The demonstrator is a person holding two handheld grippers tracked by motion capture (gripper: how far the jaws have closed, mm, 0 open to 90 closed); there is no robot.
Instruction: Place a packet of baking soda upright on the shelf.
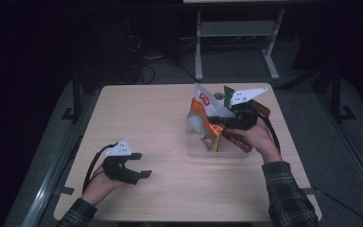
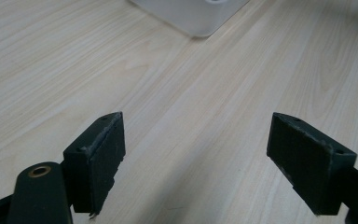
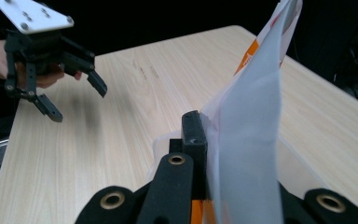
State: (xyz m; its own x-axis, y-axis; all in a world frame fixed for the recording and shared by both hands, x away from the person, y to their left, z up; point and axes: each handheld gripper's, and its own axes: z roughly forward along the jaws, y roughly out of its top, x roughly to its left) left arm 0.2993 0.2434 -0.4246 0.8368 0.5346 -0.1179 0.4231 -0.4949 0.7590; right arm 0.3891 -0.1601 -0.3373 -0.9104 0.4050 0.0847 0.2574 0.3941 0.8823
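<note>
White foil of a snack packet (image 3: 249,154) sits pinched flat in the right gripper (image 1: 234,124), right of centre in the high view, lowering it upright among other packets in the clear bin (image 1: 196,147). The left gripper (image 1: 137,165) waits lower left, jaws wide and empty.
</note>
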